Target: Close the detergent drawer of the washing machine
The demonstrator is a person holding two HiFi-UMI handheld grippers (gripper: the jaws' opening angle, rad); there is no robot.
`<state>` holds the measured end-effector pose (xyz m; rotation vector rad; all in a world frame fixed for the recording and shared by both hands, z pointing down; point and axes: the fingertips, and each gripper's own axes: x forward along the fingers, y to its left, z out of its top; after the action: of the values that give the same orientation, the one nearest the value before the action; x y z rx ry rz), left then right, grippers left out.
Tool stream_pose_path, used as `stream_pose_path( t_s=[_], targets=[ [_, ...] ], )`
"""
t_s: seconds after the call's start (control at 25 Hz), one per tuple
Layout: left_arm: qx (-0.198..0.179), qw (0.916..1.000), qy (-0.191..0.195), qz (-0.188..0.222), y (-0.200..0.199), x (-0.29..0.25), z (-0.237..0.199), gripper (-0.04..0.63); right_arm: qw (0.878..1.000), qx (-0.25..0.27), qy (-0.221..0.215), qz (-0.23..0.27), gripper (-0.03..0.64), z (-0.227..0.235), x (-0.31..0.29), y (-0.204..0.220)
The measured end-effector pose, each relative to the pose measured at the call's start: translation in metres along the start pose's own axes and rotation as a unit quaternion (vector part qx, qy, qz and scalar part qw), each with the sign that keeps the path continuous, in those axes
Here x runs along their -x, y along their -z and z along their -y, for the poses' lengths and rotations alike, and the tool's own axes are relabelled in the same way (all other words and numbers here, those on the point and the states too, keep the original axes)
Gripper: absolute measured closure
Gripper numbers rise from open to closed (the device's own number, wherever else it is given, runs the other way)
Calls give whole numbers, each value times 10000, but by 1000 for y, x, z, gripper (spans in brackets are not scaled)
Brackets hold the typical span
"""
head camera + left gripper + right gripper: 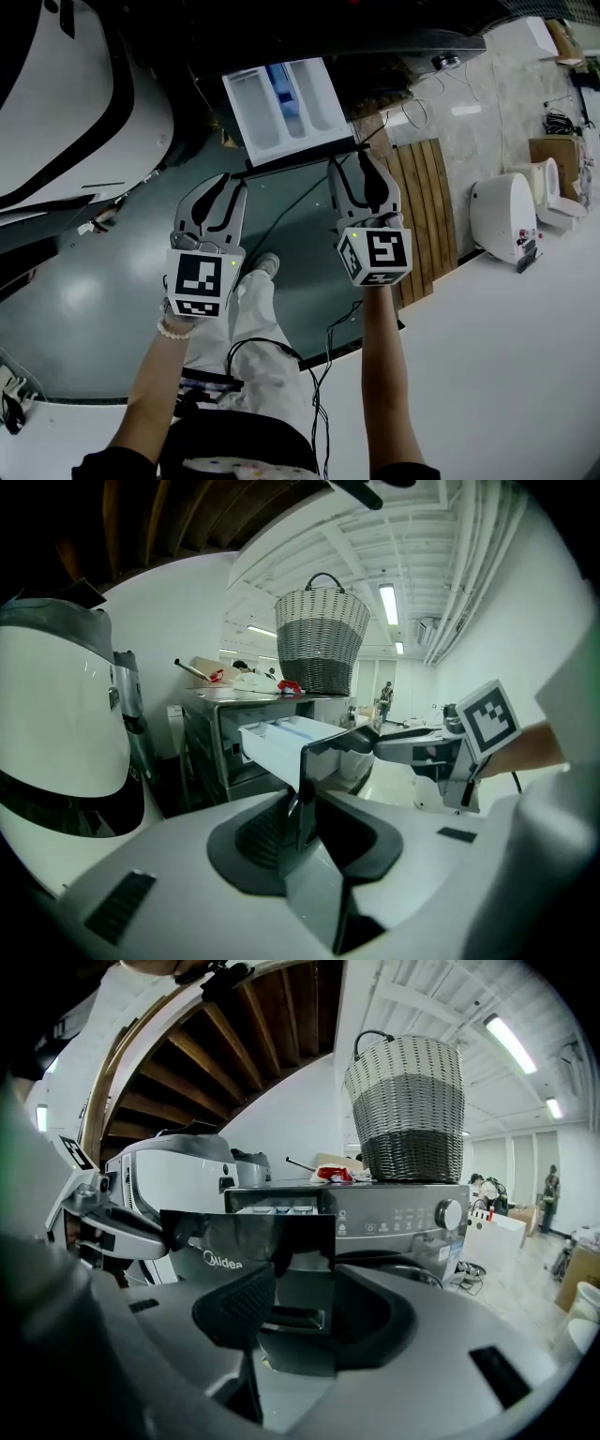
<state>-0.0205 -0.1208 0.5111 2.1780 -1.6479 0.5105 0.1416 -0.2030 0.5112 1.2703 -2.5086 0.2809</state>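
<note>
The detergent drawer (281,108) juts from the washing machine (403,1208) before you; wicker basket (408,1110) on top; your left gripper (217,183) and right gripper (361,161) at the drawer front's two ends.

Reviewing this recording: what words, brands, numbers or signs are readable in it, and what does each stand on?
"Midea": white letters on the dark front of the detergent drawer, right gripper view.
Control panel of the washing machine: markings too small to read.
Marker cubes: black-and-white square patterns only, no words.
</note>
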Motion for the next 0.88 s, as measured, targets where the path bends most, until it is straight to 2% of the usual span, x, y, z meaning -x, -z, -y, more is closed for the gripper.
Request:
stream_pose_path(
  t_s=[0.4, 0.6, 0.76, 0.88],
  targets=[
    [-98, 9999, 23, 2, 0, -2, 0, 506, 10000, 34, 43, -29, 417, 0, -1, 0],
    [-292, 9995, -69, -7, 0, -3, 1, 508, 9999, 34, 92, -34, 417, 1, -2, 0],
    [-116, 9999, 33, -2, 1, -4, 2, 509, 9999, 29, 115, -49, 417, 1, -1, 0],
    [-141, 9999, 59, 1, 0, -5, 2, 509, 9999, 29, 132, -72, 417, 1, -2, 0]
  ],
)
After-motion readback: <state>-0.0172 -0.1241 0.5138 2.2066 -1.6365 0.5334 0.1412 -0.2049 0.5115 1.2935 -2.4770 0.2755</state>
